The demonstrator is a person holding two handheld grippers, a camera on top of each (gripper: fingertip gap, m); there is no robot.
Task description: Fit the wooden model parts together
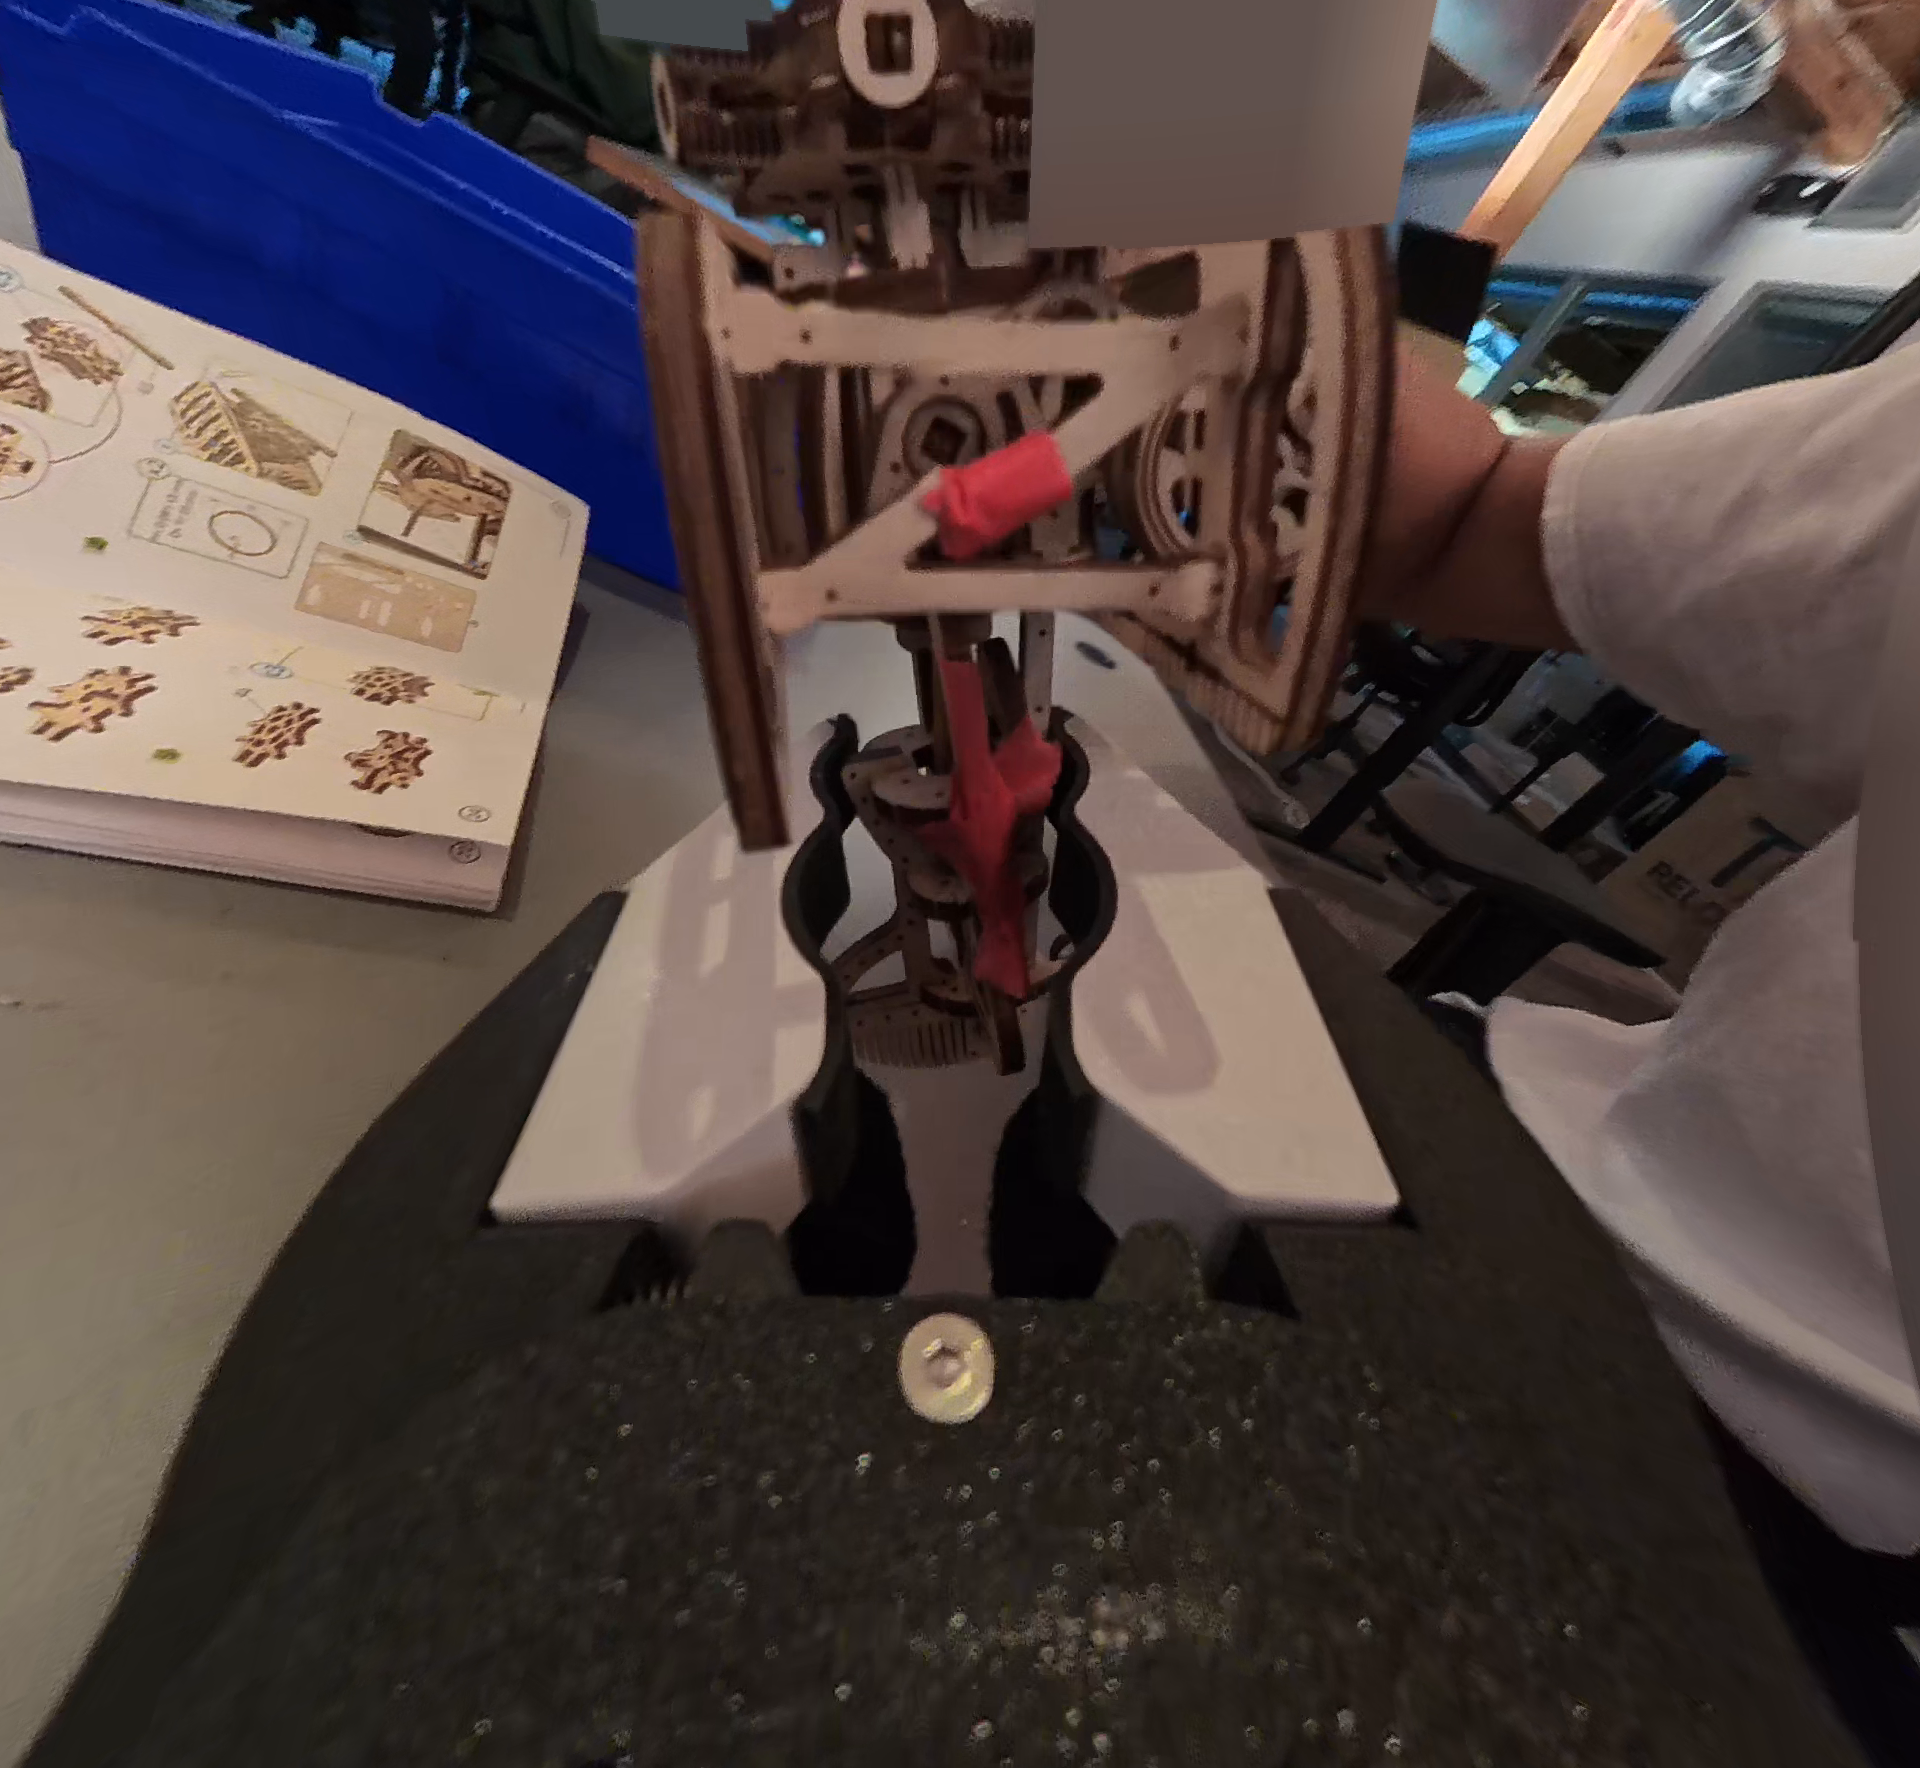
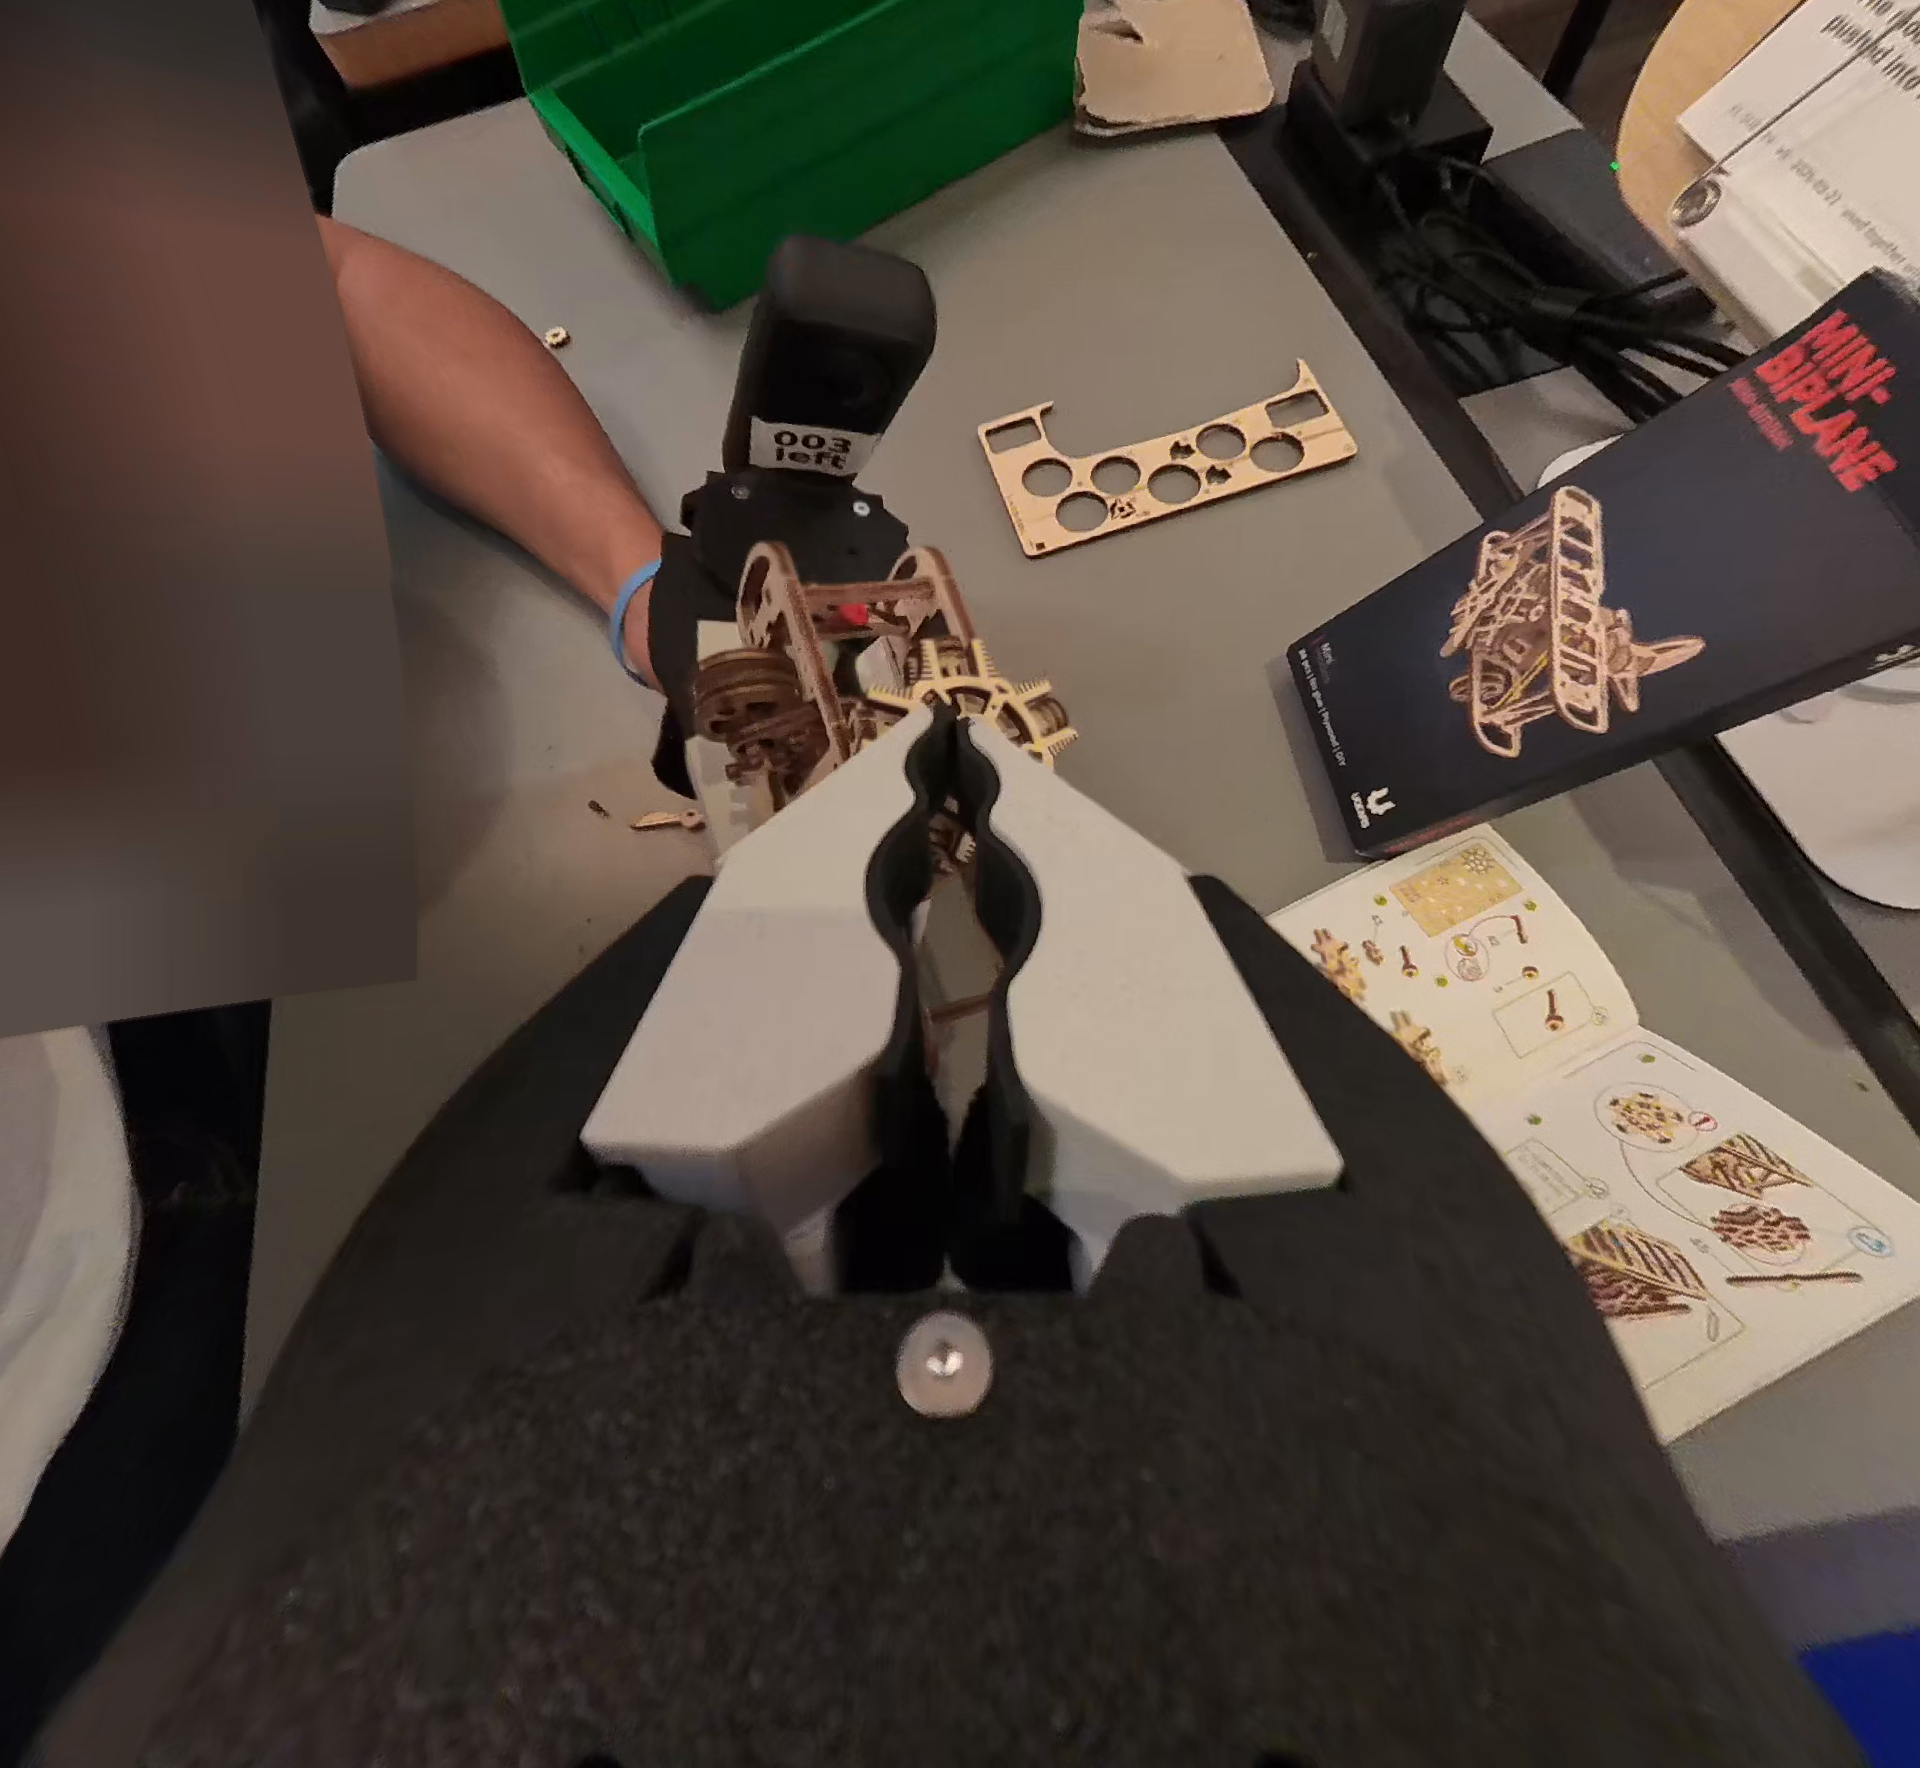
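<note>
Wooden model (image 1: 997,430), already mostly built with wheels and gears, is held up over the table (image 2: 1195,264). Left gripper (image 1: 940,877) clamps its lower gear column; right gripper (image 2: 951,731) pinches a gear at its far side. Little seems left.

Model (image 1: 997,388) laser-cut wood, dark scorched edges; left gripper (image 1: 948,814) matt white plastic fingers, grainy black body; bin (image 2: 810,45) glossy green plastic; booklet (image 1: 260,565) paper.
</note>
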